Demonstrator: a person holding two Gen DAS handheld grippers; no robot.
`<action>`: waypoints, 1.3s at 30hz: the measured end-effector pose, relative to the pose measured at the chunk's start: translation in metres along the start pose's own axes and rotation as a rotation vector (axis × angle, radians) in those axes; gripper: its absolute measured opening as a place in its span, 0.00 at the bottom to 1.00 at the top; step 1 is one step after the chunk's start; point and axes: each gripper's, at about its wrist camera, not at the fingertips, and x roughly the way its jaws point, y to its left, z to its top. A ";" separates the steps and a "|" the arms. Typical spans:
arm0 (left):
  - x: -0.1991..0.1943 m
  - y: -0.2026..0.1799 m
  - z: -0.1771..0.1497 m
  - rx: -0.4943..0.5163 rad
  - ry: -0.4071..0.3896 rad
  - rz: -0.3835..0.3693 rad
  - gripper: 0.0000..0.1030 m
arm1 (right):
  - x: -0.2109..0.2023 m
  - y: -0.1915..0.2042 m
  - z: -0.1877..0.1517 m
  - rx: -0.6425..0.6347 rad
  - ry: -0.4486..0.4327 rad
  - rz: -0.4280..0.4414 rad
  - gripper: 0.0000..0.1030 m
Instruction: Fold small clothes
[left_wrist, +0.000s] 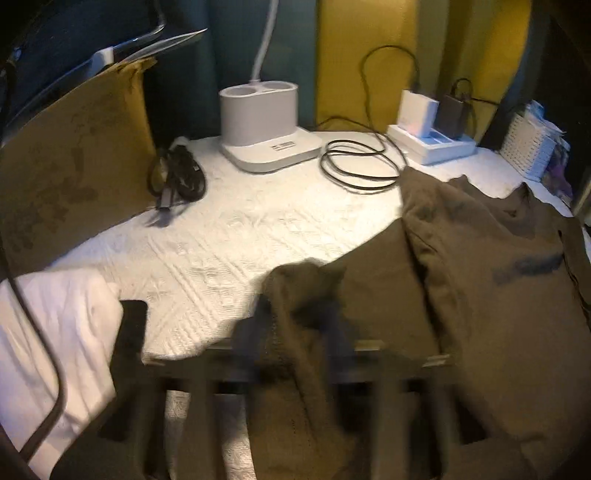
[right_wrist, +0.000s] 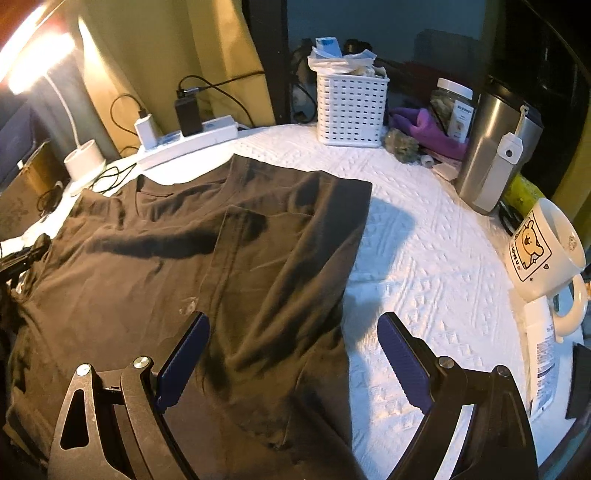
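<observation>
Mid-fold: left gripper (left_wrist: 295, 325), blurred but prob. clamped on the shirt's (right_wrist: 192, 251) lifted left edge, needs to carry it over toward the right gripper (right_wrist: 291, 347), which hangs wide open above the shirt's already-folded right side w/ nothing held.

One dark shirt (right_wrist: 207, 258) lies on the bench (right_wrist: 424, 251), with one white basket (right_wrist: 351, 110), one mug (right_wrist: 543, 251) and one steel tumbler (right_wrist: 491, 147). One power strip (right_wrist: 192, 142) carries two chargers (right_wrist: 188, 110).
</observation>
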 end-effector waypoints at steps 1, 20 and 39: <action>-0.001 0.000 0.000 0.004 -0.002 0.004 0.07 | 0.001 0.001 0.000 0.000 0.002 0.001 0.91; -0.073 -0.002 0.008 -0.101 -0.164 0.147 0.05 | -0.002 0.001 -0.009 0.005 -0.012 0.084 0.91; -0.046 -0.162 0.033 0.179 -0.039 0.077 0.05 | -0.008 -0.053 -0.028 0.094 -0.100 0.207 0.91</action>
